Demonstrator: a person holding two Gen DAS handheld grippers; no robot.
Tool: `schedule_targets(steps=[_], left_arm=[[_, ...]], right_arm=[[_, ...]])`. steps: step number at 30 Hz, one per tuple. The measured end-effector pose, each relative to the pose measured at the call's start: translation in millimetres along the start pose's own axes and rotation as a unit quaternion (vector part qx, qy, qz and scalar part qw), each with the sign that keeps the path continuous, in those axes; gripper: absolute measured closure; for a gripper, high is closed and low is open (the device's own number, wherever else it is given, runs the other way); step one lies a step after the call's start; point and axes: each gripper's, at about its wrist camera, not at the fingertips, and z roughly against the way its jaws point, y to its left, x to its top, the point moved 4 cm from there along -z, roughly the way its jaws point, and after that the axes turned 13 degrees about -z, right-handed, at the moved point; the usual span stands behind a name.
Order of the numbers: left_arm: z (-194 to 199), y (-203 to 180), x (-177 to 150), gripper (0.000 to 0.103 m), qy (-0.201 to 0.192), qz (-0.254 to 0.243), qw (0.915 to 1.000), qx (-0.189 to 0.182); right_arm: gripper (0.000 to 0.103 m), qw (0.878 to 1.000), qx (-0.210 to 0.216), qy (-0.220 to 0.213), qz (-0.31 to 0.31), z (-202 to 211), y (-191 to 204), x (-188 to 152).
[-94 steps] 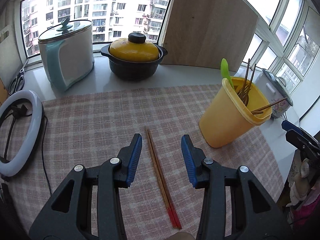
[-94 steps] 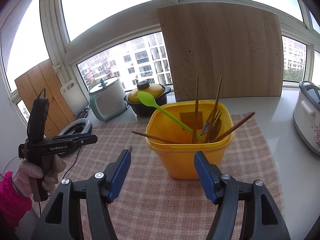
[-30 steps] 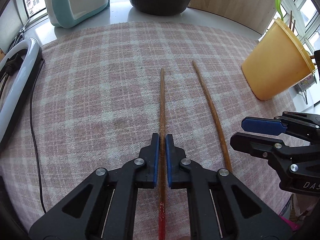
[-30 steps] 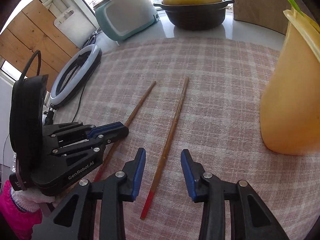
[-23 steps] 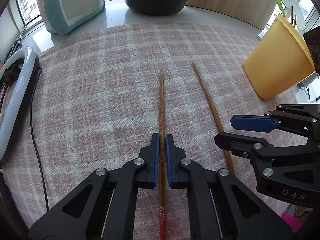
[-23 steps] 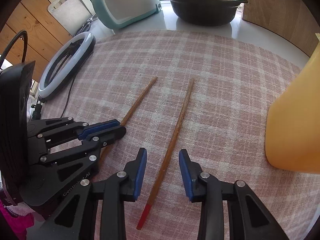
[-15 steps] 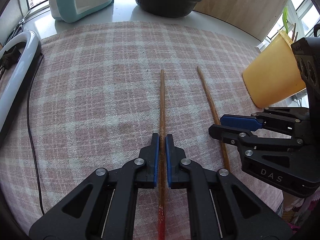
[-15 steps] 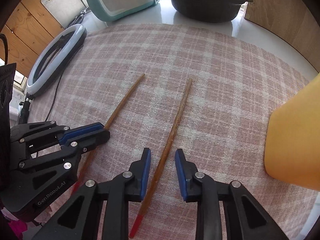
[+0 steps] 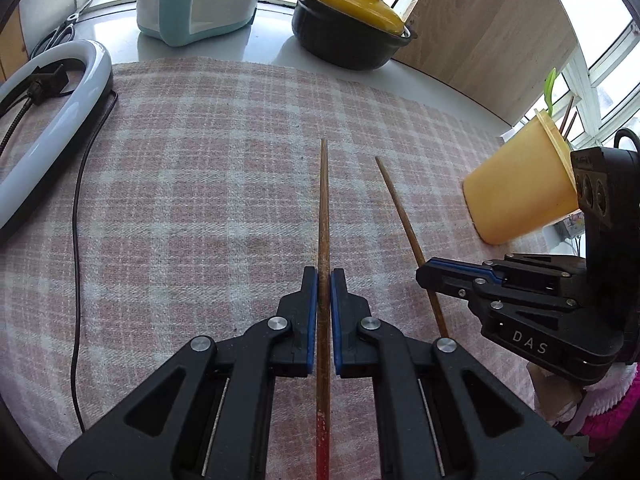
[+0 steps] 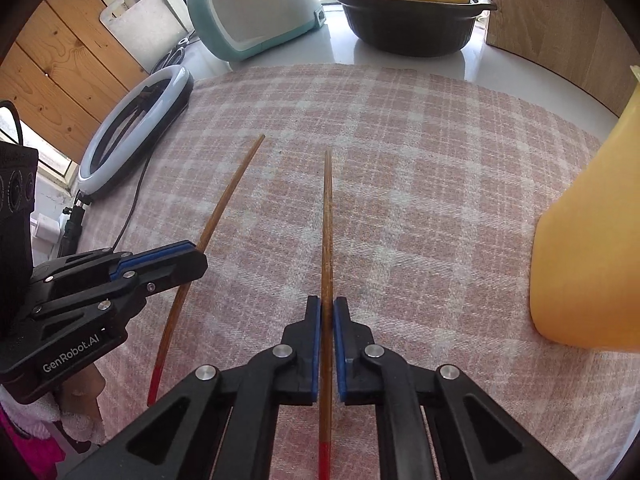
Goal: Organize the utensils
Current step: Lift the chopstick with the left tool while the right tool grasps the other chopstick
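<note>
Two wooden chopsticks with red ends lie side by side on the pink plaid cloth (image 9: 200,200). My left gripper (image 9: 324,274) is shut on the left chopstick (image 9: 323,208), which runs straight ahead between its blue pads. My right gripper (image 10: 327,302) is shut on the right chopstick (image 10: 327,232). Each gripper shows in the other's view: the right gripper (image 9: 424,274) on its chopstick (image 9: 404,232), the left gripper (image 10: 200,258) on its own chopstick (image 10: 224,204). The yellow utensil cup (image 9: 516,196) stands to the right, with a green spoon and sticks in it.
At the back stand a teal and white appliance (image 9: 200,0) and a black pot with a yellow lid (image 9: 352,32). A wooden board (image 9: 500,40) leans behind the cup. A ring light (image 9: 52,92) with a cable lies at the left cloth edge.
My right gripper's jaws closed from well apart onto the right chopstick. My left gripper kept its hold on the left chopstick and rose a little.
</note>
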Motion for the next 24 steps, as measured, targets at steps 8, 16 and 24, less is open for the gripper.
schedule_targets(steps=[8,16,24], left_arm=[[24.9,-14.4,11.1,0.099,-0.044,-0.003,0.9990,-0.001],[49.4,-40.7,30.4,0.099,-0.084,-0.026,0.9961,-0.010],[77.8,-70.3,56.4,0.099,-0.128,-0.055,0.9899,-0.026]], right_arm=[[0.100,0.998,0.035,-0.051,-0.003,47.9,-5.0,-11.9],[0.100,0.994,0.049,-0.097,0.006,88.6,-9.7,-22.8],[0.100,0.987,0.060,-0.148,0.006,138.6,-21.0,-29.9]])
